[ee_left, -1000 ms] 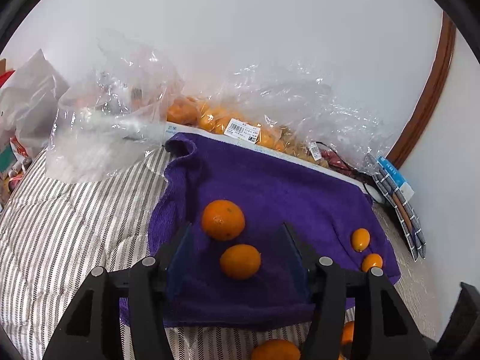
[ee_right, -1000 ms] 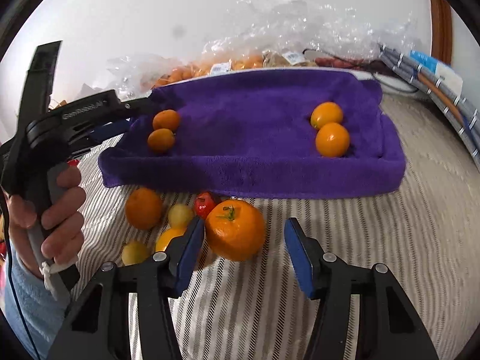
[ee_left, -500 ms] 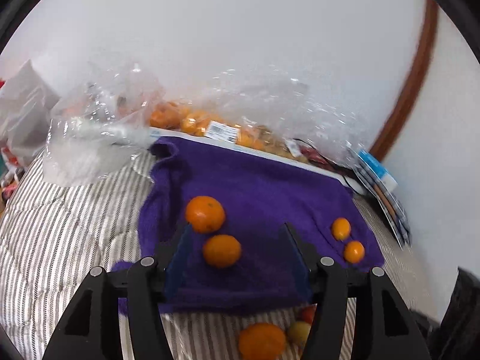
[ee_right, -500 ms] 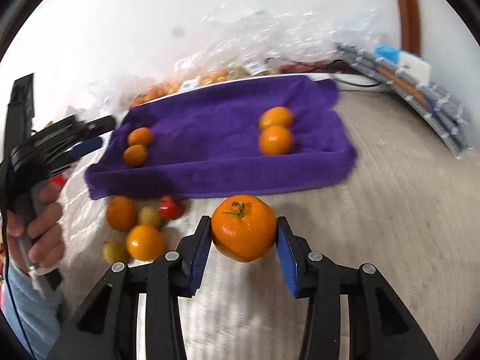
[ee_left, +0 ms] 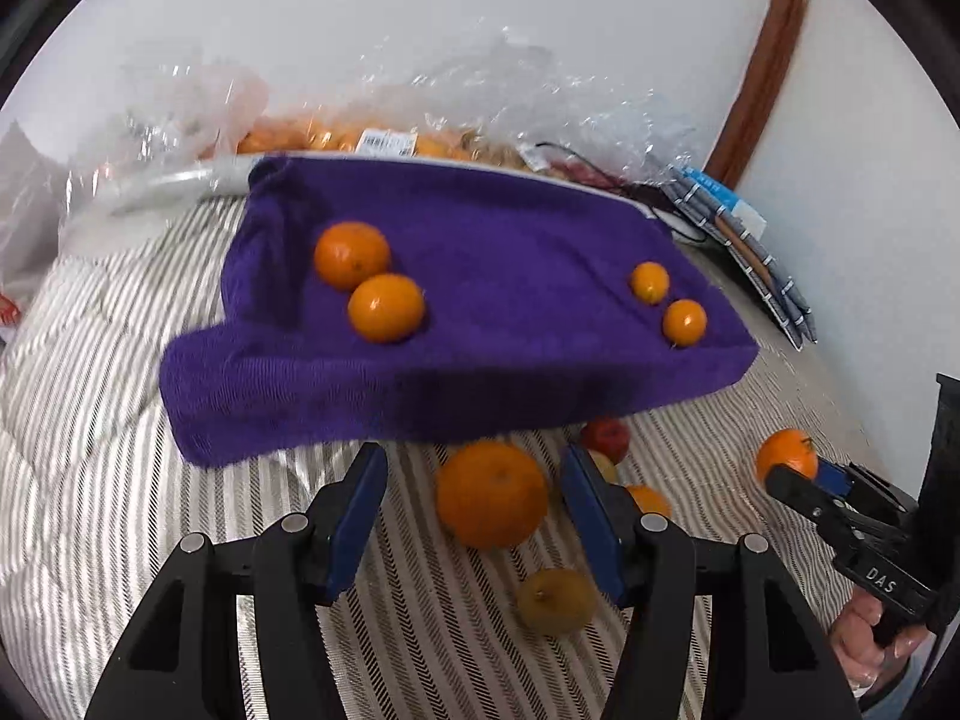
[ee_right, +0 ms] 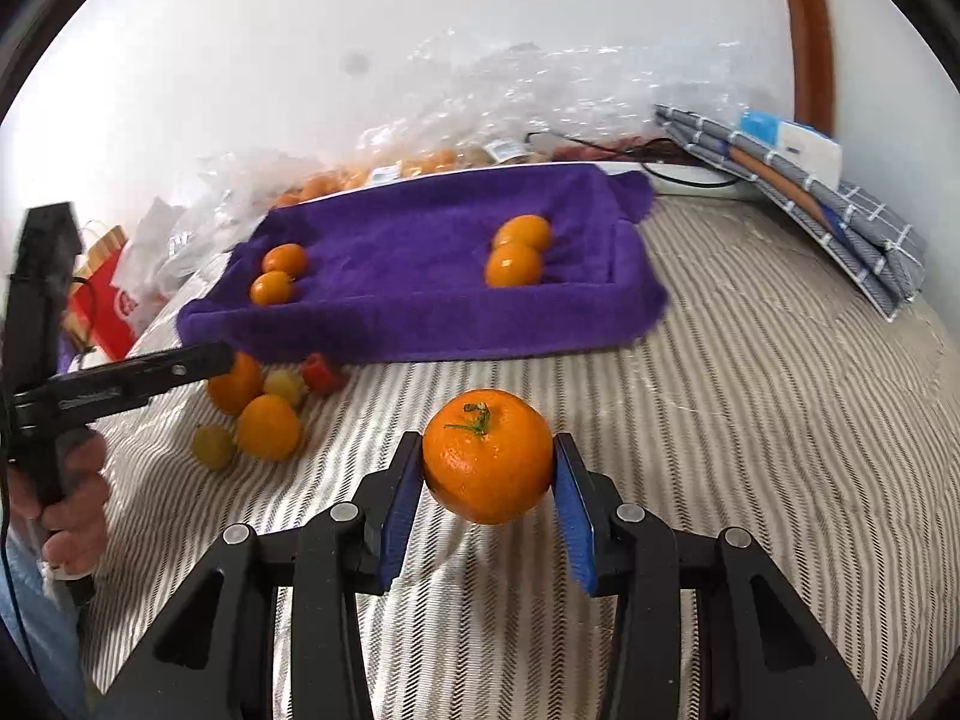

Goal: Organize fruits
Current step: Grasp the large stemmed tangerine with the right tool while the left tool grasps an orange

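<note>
A purple towel (ee_left: pixel 480 276) lies on the striped bed and holds two oranges at its left (ee_left: pixel 366 282) and two smaller ones at its right (ee_left: pixel 666 303). My left gripper (ee_left: pixel 474 507) is open around a loose orange (ee_left: pixel 491 495) lying in front of the towel. My right gripper (ee_right: pixel 487 480) is shut on an orange with a green stem (ee_right: pixel 487 463) and holds it above the bed; it also shows in the left wrist view (ee_left: pixel 786 461). The towel (ee_right: pixel 420 276) shows ahead in the right wrist view.
A small pile of fruit lies by the towel's front edge: a yellow one (ee_left: pixel 555 600), a red one (ee_left: pixel 606 438), more oranges (ee_right: pixel 267 426). Clear plastic bags of fruit (ee_left: pixel 372 138) line the wall. Folded grey cloths (ee_right: pixel 798 198) lie at the far right.
My left gripper has pulled back from over the towel and now straddles the loose orange on the bed. My right gripper closed on the stemmed orange and lifted it.
</note>
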`<state>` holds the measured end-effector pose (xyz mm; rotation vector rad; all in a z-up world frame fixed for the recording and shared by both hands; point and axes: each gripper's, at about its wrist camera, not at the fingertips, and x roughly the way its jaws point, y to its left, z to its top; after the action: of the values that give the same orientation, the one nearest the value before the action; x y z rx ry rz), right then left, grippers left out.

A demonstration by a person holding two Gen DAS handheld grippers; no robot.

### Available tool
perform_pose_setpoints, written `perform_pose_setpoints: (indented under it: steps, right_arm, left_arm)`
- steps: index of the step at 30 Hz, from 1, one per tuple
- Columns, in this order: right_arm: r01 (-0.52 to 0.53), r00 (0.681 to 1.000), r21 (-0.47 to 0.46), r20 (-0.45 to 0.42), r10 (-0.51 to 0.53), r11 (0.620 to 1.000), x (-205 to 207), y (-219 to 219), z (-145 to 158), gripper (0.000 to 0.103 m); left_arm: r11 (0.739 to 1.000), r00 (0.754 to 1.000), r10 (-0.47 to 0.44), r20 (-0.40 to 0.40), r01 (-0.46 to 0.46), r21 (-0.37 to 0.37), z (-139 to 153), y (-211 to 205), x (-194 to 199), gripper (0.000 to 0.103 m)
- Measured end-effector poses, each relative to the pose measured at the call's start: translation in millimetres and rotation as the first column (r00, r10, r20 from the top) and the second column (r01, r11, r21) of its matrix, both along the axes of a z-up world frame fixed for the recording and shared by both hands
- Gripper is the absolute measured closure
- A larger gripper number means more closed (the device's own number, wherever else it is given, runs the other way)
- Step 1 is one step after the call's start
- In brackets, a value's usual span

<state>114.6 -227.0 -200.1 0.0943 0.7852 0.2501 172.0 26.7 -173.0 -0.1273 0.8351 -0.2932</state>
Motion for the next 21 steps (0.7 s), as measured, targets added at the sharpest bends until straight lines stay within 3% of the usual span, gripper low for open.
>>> perform_pose_setpoints:
  steps: [6,9,21]
  right_arm:
    - [0.034,0.999,0.084,-0.007,-0.033,0.996,3.1,-16.7,-1.9,0.061]
    - [0.052,0.999,0.111,0.001,-0.053,0.992,0.9,-22.6,-1.2,0.061]
    - [0.037,0.999,0.133,0.011,-0.039,0.99,-1.0,-25.1,-0.8,0.061]
  left_arm:
    - [0.999,0.999,-0.025,-0.03,0.025,0.021,-10.4,-8.2,4.3,0.05]
    - [0.998,0.999,-0.03,-0.011,0.031,0.057,-11.9,-14.8,4.6,0.065]
    - [0.999,0.997,0.024,0.069,-0.021,-0.048,1.8,5.3,-2.3,0.065]
